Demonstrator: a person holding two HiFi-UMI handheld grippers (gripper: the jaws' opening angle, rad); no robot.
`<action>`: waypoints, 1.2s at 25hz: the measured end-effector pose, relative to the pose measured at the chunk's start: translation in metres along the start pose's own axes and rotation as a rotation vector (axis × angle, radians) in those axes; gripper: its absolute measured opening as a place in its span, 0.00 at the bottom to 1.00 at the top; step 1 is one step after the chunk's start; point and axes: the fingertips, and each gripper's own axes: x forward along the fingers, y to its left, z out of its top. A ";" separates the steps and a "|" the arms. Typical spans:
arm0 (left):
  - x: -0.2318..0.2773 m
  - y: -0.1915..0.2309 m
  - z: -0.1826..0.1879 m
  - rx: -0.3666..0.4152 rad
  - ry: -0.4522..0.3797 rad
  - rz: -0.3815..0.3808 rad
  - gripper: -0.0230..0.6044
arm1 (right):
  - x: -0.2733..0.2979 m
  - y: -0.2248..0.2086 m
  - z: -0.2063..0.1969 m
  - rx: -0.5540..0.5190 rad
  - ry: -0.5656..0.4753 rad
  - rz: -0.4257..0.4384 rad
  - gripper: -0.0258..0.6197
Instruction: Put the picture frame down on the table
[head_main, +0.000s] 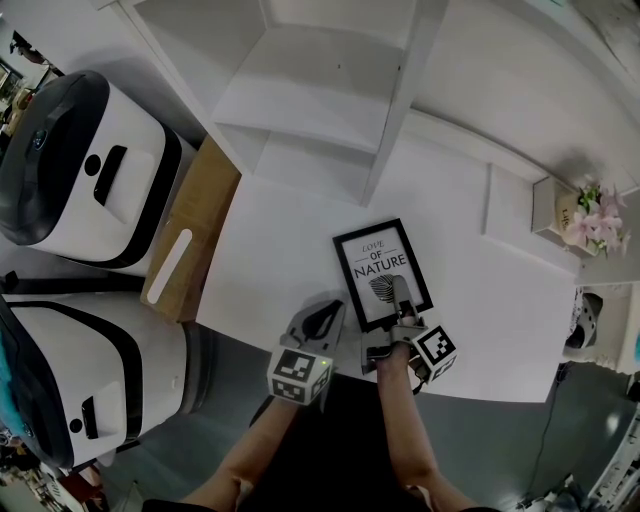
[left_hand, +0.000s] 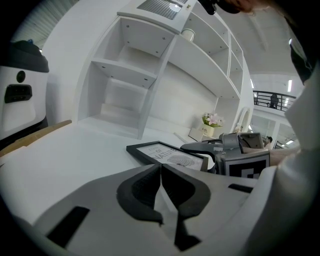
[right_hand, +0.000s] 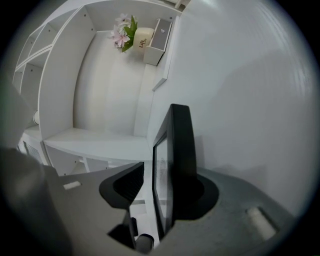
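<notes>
Right gripper (right_hand: 150, 192) jaws partly apart: the picture frame (right_hand: 177, 160) sits between them against the right-hand jaw, with a visible gap to the other pad. Frame lies flat on the table (head_main: 280, 250), near edge in those jaws. Left gripper (left_hand: 161, 172) jaws closed together, nothing between, frame just ahead of them.

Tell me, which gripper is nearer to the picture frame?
Right. The right gripper has the picture frame's near edge between its parted jaws; the left gripper, jaws together, is beside the frame's left side, not touching it.
</notes>
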 end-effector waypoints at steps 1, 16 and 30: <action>0.000 0.000 0.001 0.000 -0.002 0.000 0.07 | 0.001 0.001 0.000 -0.008 0.006 -0.003 0.32; -0.004 -0.002 0.008 0.000 -0.019 -0.009 0.07 | 0.006 0.012 -0.005 -0.001 0.019 -0.010 0.64; -0.009 -0.005 0.014 -0.007 -0.043 -0.012 0.07 | 0.007 0.008 -0.001 -0.001 0.047 -0.110 0.67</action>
